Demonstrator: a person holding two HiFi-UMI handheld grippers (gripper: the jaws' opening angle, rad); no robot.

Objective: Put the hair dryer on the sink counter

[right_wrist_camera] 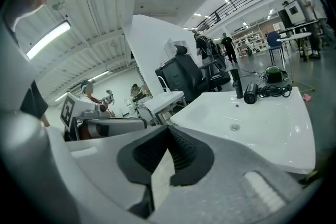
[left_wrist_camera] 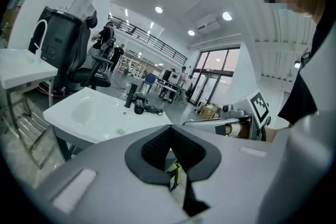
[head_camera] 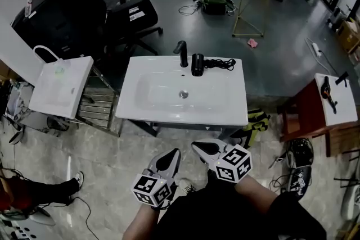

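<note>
No legible text. Cubes (head_camera: 152, 189) behind the fingers of left gripper (head_camera: 175, 152) and right gripper (head_camera: 194, 145) carry square markers (codes, not letters); white labels (head_camera: 136, 13) on the black chair (head_camera: 126, 28) are unreadable.

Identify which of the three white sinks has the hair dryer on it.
The large middle sink: the hair dryer lies at its back edge beside the black faucet.

Your left gripper (head_camera: 170, 158) and right gripper (head_camera: 203, 148) are pale grey shells tapering to points, lined inside with black ribbed pads (left_wrist_camera: 156, 147). Each carries a white cube (head_camera: 152, 189) printed with black square markers. You wear a black top (head_camera: 225, 213).
</note>
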